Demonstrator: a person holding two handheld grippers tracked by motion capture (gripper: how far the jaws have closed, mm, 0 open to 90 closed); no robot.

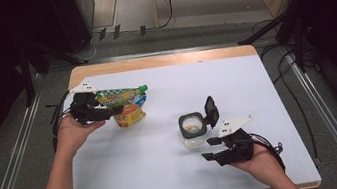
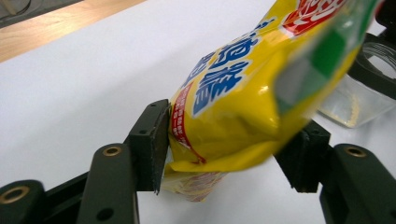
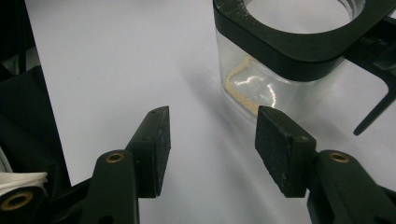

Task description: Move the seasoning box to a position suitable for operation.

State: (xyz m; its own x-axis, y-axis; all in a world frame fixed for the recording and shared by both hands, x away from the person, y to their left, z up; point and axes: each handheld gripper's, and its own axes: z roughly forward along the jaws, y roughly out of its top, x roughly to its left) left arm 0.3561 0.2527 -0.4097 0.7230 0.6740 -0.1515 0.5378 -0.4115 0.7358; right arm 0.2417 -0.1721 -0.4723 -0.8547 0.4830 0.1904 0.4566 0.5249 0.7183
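Yellow pouch (image 2: 233,112), one, clamped in left gripper (image 2: 229,149), one clear jar (image 3: 275,70), right gripper (image 3: 210,140) wide

1. On the desk (image 1: 119,182), the pouch (image 1: 125,106) sits over on the left half, toward the far side.
2. The left tongs (image 1: 111,112) come at the pouch from its left, and the pouch's lower end sits right between the two jaws, both pads against it.
3. Across on the right half, nearer the front edge, stands the jar (image 1: 192,129), well apart from the pouch.
4. The jar's lid (image 1: 211,110) stands up at its right rim.
5. The right tongs (image 1: 211,149) lie just before the jar and to its right, with nothing between the jaws.
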